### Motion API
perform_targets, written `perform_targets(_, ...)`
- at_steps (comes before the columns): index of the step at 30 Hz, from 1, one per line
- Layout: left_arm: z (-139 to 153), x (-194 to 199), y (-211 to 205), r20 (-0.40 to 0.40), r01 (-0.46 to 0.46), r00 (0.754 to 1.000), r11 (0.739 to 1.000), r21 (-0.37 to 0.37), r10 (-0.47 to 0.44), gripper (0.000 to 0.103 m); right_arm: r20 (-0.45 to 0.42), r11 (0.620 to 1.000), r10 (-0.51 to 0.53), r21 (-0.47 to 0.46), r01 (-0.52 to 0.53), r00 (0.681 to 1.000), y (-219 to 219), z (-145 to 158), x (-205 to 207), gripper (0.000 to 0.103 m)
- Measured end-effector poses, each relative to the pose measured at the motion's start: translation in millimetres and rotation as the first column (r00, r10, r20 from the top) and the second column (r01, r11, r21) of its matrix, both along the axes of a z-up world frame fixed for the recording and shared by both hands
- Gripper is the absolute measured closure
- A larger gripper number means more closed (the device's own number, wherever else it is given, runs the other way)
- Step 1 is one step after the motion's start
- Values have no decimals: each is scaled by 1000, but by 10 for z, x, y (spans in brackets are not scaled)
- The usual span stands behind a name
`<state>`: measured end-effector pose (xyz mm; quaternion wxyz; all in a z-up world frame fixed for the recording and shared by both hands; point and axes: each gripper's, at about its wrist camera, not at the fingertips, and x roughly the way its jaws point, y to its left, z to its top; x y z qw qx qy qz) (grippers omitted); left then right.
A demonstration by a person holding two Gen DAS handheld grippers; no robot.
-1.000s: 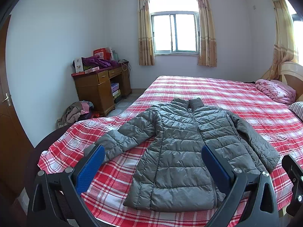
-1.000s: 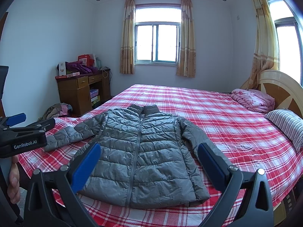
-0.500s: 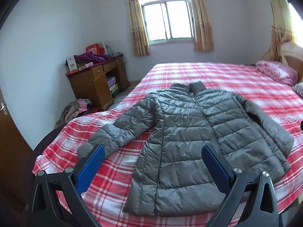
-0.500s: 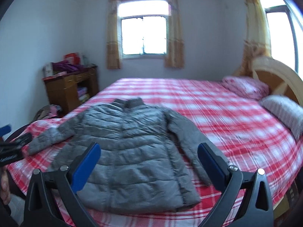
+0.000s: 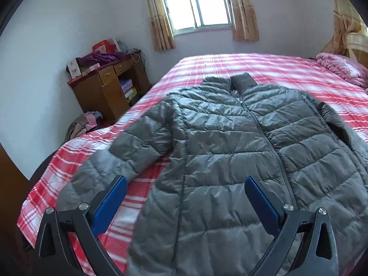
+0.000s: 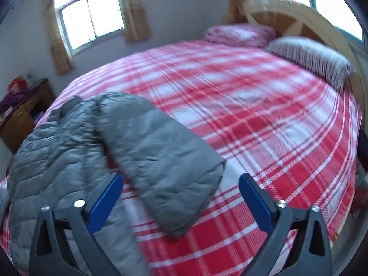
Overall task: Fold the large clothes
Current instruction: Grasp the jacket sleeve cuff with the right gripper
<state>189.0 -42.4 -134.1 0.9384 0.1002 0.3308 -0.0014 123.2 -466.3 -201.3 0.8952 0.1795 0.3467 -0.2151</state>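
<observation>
Grey quilted down jacket (image 5: 230,149) lies flat, front up and zipped, on the bed's red-and-white plaid cover (image 5: 264,69). Collar points away from the left gripper (image 5: 185,192), hem nearest it.

Left gripper: jaws spread wide, holding nothing. It hangs above the jacket's lower front. One blue pad (image 5: 110,203) sits over the gap between body and outstretched sleeve (image 5: 119,158); the other is over the chest panel beside the zip. That sleeve runs out ahead and to the left of the claw, cuff toward the bed edge.

Right gripper (image 6: 180,191): jaws also spread wide, empty. The jacket's other sleeve (image 6: 161,156) lies straight ahead between the pads, cuff end nearest the claw. The jacket body is off to its left. This view is motion-blurred.

Ahead-left of the left claw: wooden desk (image 5: 108,89) against the wall, piled with clothes and boxes. Far ahead-right of the right claw: striped pillow (image 6: 310,57), pink quilt (image 6: 239,34), wooden headboard (image 6: 299,16).
</observation>
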Motion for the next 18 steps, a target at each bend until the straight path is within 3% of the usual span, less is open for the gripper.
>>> perform_targets(3, -154, 226, -81, -39, 1, 999, 1000, 10, -1, 1, -37, 1000, -21, 12, 21, 999, -178, -185, 166, 6)
perform_targets(6, -244, 398, -101, -75, -4, 997, 1000, 7, 4, 1, -67, 999, -27, 45, 31, 997, -249, -354, 287, 14)
perform_targets(9, -286, 497, -102, -86, -6, 996, 1000, -4, 6, 1, -85, 999, 4, 45, 0, 996, -201, -488, 338, 27)
perform_targets(11, -308, 548, -108, -84, 2, 996, 1000, 3, -1, 1, -72, 1000, 15, -4, -16, 997, -157, -503, 317, 45)
perform_targets(13, -320, 582, -97, -85, 5, 996, 1000, 7, -5, 1, -58, 1000, 27, 14, -26, 998, -224, -507, 295, 66)
perform_targets(15, -330, 629, -79, -87, 2, 996, 1000, 15, 0, 1, -46, 999, 26, 34, -25, 999, -339, -506, 298, 77)
perform_targets(18, -341, 684, -42, -90, -3, 996, 1000, 25, 6, 1, -45, 999, 11, 44, -9, 999, -512, -466, 338, 83)
